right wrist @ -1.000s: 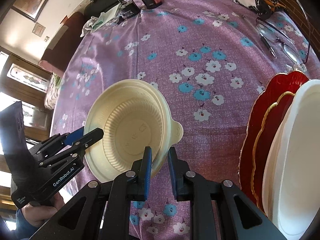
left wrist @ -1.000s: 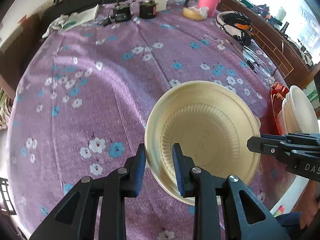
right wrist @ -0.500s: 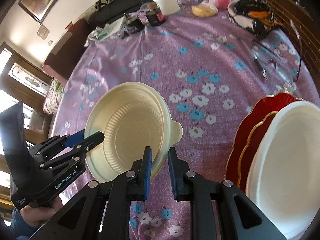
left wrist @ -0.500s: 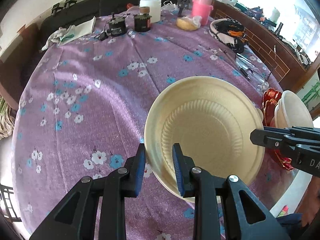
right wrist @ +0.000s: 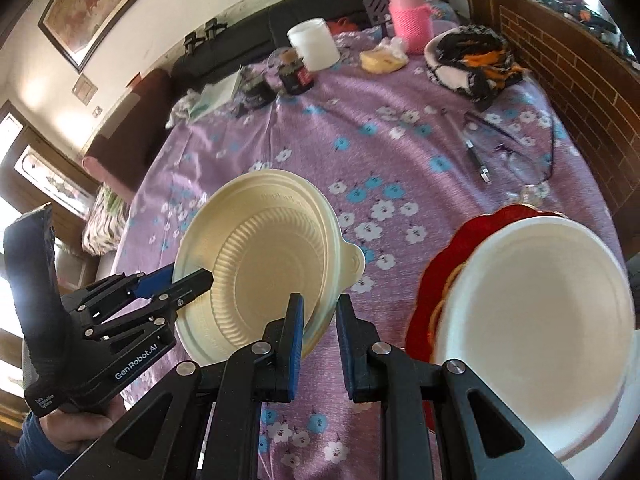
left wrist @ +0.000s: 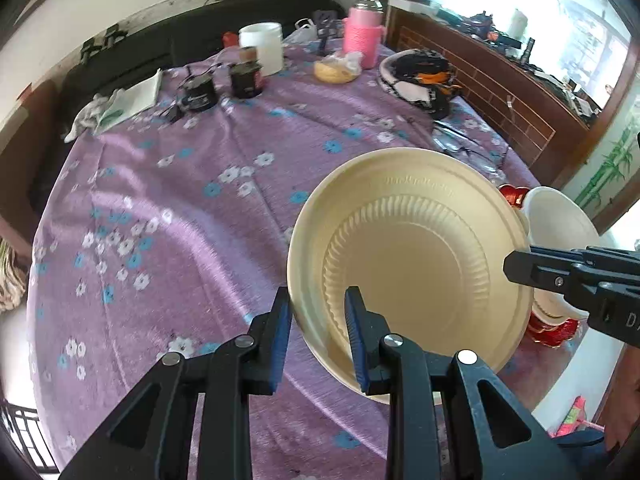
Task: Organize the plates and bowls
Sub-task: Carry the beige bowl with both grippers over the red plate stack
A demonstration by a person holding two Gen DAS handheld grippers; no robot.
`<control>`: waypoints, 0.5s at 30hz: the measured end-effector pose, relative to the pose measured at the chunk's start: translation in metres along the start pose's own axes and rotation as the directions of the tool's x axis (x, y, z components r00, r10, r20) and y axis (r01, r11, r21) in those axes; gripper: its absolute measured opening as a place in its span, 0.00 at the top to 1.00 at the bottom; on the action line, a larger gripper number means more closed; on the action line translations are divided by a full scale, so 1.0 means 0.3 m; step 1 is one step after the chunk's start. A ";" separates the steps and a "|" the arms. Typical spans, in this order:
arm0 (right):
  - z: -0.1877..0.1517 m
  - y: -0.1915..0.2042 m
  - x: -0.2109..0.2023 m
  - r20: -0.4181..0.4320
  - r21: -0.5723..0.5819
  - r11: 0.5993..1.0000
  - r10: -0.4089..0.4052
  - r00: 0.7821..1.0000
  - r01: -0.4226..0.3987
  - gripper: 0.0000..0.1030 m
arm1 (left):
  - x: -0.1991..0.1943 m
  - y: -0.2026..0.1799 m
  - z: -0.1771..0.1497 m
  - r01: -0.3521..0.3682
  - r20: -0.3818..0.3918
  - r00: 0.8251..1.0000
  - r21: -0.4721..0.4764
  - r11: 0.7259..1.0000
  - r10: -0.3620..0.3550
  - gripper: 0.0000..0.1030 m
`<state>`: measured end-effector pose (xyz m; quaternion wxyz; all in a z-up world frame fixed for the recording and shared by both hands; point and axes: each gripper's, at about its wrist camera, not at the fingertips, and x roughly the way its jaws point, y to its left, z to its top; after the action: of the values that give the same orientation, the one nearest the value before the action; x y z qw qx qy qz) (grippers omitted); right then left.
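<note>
We hold the cream bowl point(left wrist: 412, 264) up off the purple tablecloth point(left wrist: 180, 208), tilted, with the left gripper point(left wrist: 316, 320) pinching its near rim and the right gripper point(right wrist: 318, 334) pinching the opposite rim beside the small tab; the white bowl point(right wrist: 540, 312) on the red plates point(right wrist: 444, 264) sits close to its right. It looks like thin moulded plastic to us, light but bendy, so we judge the rim the best hold, gripped gently on both sides
</note>
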<state>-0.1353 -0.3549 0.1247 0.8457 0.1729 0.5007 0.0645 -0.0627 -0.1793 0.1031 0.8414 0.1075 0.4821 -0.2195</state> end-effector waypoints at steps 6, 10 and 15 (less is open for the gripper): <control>-0.004 -0.058 -0.087 0.050 0.040 0.999 -0.018 0.999 0.017 0.83 | -0.018 -0.090 0.045 0.027 0.021 0.999 0.064 0.998 -0.028 0.75; -0.015 -0.107 -0.152 0.082 0.079 0.996 -0.036 0.996 0.029 0.83 | -0.033 -0.165 0.082 0.050 0.038 0.998 0.115 0.992 -0.055 0.75; -0.038 -0.190 -0.247 0.125 0.148 0.988 -0.054 0.991 0.035 0.83 | -0.043 -0.276 0.122 0.089 0.045 0.994 0.184 0.979 -0.099 0.75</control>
<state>-0.1852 -0.4265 0.1604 0.8625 0.2265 0.4524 -0.0024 -0.0797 -0.2632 0.1356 0.8294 0.1549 0.4416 -0.3051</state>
